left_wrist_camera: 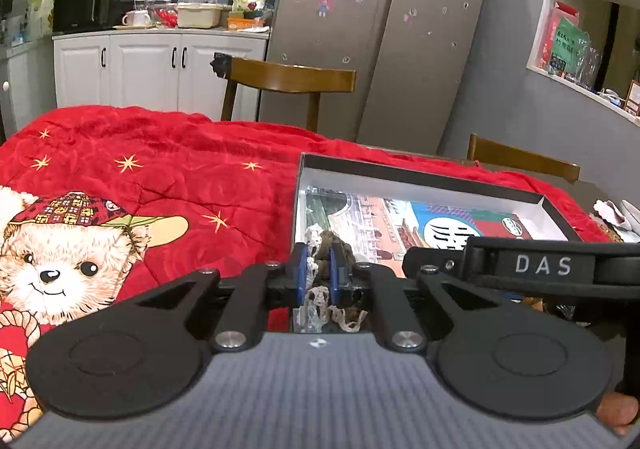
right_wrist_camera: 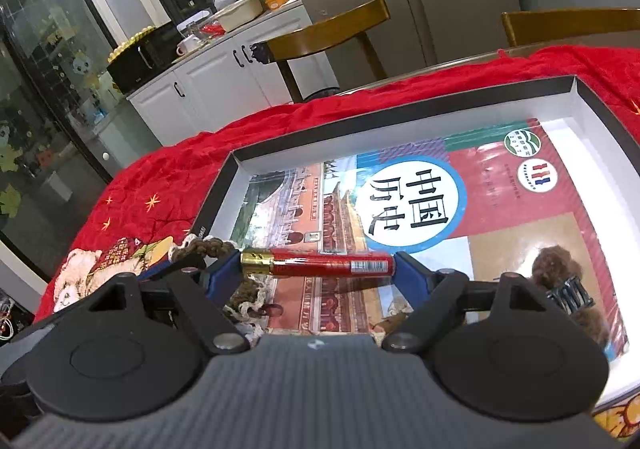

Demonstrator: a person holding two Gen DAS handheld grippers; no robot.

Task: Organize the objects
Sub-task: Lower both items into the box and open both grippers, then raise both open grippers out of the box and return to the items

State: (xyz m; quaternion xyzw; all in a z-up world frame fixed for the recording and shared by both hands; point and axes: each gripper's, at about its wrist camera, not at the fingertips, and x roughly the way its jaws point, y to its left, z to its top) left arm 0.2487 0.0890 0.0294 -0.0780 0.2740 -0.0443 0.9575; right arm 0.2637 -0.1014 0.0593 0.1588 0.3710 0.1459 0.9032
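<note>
A shallow black box with white inside walls lies on the red blanket and holds a history book. My right gripper is shut end to end on a red tube with a gold cap and holds it above the book. My left gripper is shut on a brown and cream lacy fabric piece at the box's near left corner. That fabric also shows in the right wrist view. A brown fluffy hair clip lies on the book.
The blanket has a teddy bear print. Wooden chairs stand behind the table, then a steel fridge and white cabinets. The right gripper's body crosses the left wrist view.
</note>
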